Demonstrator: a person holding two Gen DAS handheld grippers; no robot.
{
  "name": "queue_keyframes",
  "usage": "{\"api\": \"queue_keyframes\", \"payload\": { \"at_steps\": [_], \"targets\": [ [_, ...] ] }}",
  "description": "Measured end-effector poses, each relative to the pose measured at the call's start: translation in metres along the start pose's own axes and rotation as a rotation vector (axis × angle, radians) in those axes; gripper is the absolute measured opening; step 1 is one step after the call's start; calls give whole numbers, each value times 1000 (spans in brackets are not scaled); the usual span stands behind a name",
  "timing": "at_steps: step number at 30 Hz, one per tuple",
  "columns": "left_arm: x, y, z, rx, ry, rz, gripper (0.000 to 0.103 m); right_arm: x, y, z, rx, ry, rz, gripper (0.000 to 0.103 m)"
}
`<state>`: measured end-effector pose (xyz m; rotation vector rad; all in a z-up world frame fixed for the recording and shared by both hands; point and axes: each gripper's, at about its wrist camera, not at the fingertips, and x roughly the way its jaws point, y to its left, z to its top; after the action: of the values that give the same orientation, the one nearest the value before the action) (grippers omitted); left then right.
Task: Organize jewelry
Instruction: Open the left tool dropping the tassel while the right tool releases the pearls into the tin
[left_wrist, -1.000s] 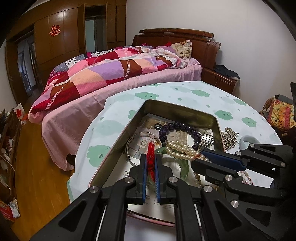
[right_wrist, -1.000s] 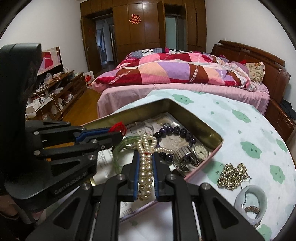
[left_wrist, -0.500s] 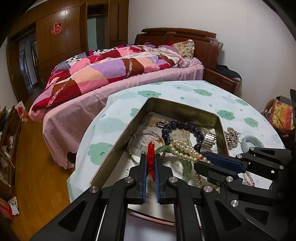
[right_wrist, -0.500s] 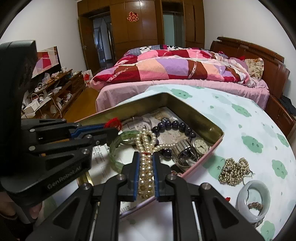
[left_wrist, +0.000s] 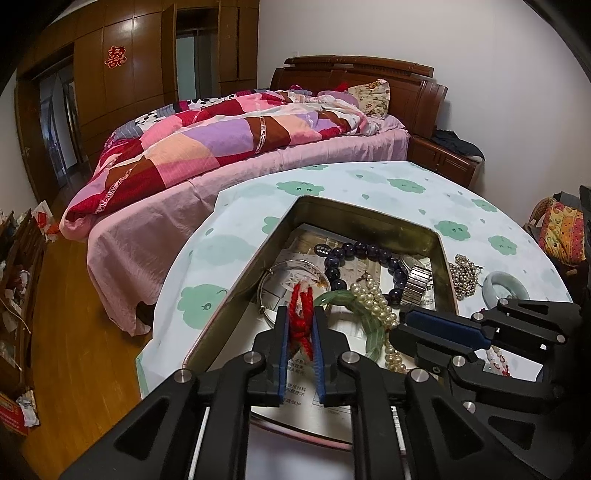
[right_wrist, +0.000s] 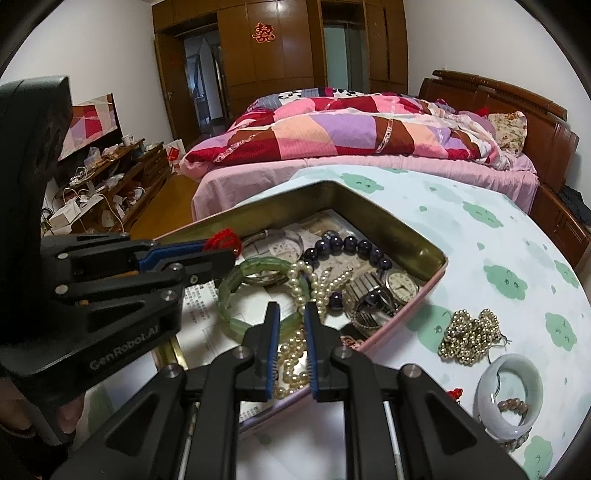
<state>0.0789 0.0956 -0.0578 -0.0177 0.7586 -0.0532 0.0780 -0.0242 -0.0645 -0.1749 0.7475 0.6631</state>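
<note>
An open metal tin (left_wrist: 369, 214) on the cloud-print tablecloth holds the jewelry. My left gripper (left_wrist: 300, 311) has a red knotted cord (left_wrist: 300, 326) between its pads. Its jaws are opening, with the cord still touching both. My right gripper (right_wrist: 291, 306) is shut on a pearl necklace (right_wrist: 293, 354), whose far end trails into the tin. A green bangle (right_wrist: 255, 266) lies under both grippers' tips. Deeper in the tin lie a dark purple bead bracelet (right_wrist: 351, 245), a wristwatch (right_wrist: 400, 284) and a thin silver bangle (left_wrist: 284, 266).
Outside the tin, on the right of the tablecloth (right_wrist: 480, 229), lie a heap of gold beads (right_wrist: 469, 332) and a pale jade bangle (right_wrist: 509, 391). A bed (right_wrist: 369, 140) with a patchwork quilt stands just behind the table. A cluttered low cabinet (right_wrist: 110, 184) is at the left.
The left jaws have parted a little around the red cord. The pearl strand now sits lower between the right fingers, and more of the green bangle shows.
</note>
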Motion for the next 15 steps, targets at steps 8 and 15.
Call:
{"api": "queue_keyframes", "payload": {
  "at_steps": [8,15],
  "targets": [
    [-7,-1,2,1,-34,40,58,-1,0,0,-2,-6,-4,20],
    [-9,2,4,-8,-46,42,62,-6,3,1,-15,-30,-21,45]
  ]
}}
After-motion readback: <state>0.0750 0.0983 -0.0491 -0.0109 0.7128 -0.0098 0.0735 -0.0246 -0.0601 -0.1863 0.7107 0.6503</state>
